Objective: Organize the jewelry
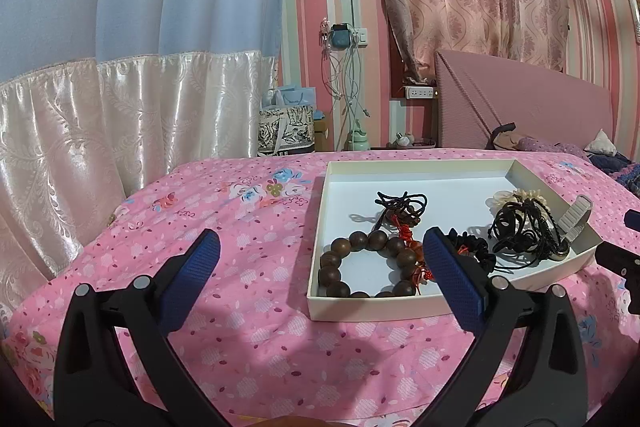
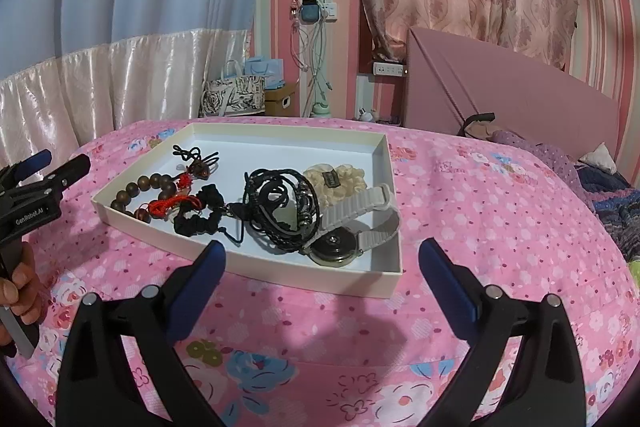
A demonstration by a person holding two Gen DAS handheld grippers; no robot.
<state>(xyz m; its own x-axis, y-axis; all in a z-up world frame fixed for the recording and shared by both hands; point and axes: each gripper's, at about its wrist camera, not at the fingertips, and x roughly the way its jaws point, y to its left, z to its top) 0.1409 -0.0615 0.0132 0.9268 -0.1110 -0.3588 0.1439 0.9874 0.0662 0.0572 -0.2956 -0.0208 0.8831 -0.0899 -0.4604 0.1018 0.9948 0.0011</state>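
A shallow white tray [image 1: 400,171] [image 2: 280,135] lies on the pink floral bedspread. In it are a brown wooden bead bracelet [image 1: 360,259] [image 2: 138,189], a black cord pendant [image 1: 400,203] [image 2: 196,163], a black scrunchie [image 2: 200,219], a tangle of black cords [image 1: 520,231] [image 2: 280,211], a cream scrunchie [image 2: 340,183] and a white-strap watch [image 2: 344,243]. My left gripper [image 1: 320,279] is open and empty at the tray's near left corner; it also shows in the right wrist view [image 2: 56,167]. My right gripper [image 2: 320,287] is open and empty just in front of the tray's near edge.
The bed's pink bedspread [image 1: 240,307] spreads all around the tray. A pink headboard [image 1: 520,107] and pillows [image 2: 600,187] are at the right. Curtains, bags [image 1: 286,131] and hanging cables stand beyond the bed's far edge.
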